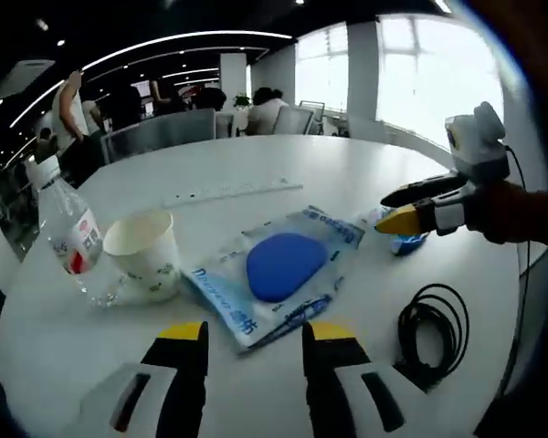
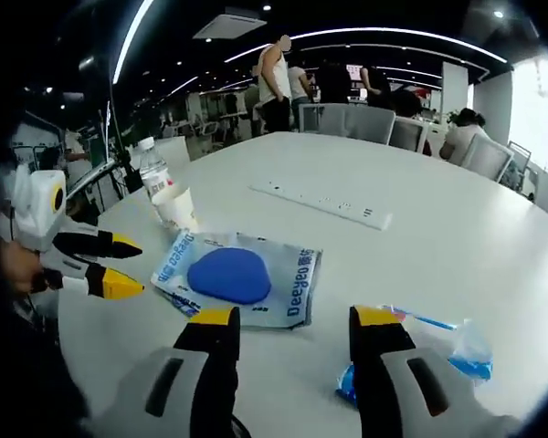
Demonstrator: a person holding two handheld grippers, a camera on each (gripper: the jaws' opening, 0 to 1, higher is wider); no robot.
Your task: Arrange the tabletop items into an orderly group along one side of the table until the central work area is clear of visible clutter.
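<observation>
A clear packet holding a blue oval pad (image 1: 279, 269) (image 2: 242, 274) lies mid-table. Left of it in the left gripper view stand a paper cup (image 1: 144, 254) (image 2: 176, 208) and a water bottle (image 1: 68, 233) (image 2: 152, 169). A crumpled blue-and-white wrapper (image 1: 404, 239) (image 2: 438, 351) lies by the right gripper. My left gripper (image 1: 256, 330) (image 2: 123, 266) is open and empty, short of the packet. My right gripper (image 1: 395, 208) (image 2: 295, 319) is open too, its tips just above the wrapper, holding nothing.
A coiled black cable (image 1: 434, 333) lies at the near right of the white round table (image 1: 347, 164) (image 2: 475, 237). A long white power strip (image 1: 233, 192) (image 2: 324, 203) runs behind the packet. Chairs and several people stand beyond the far edge.
</observation>
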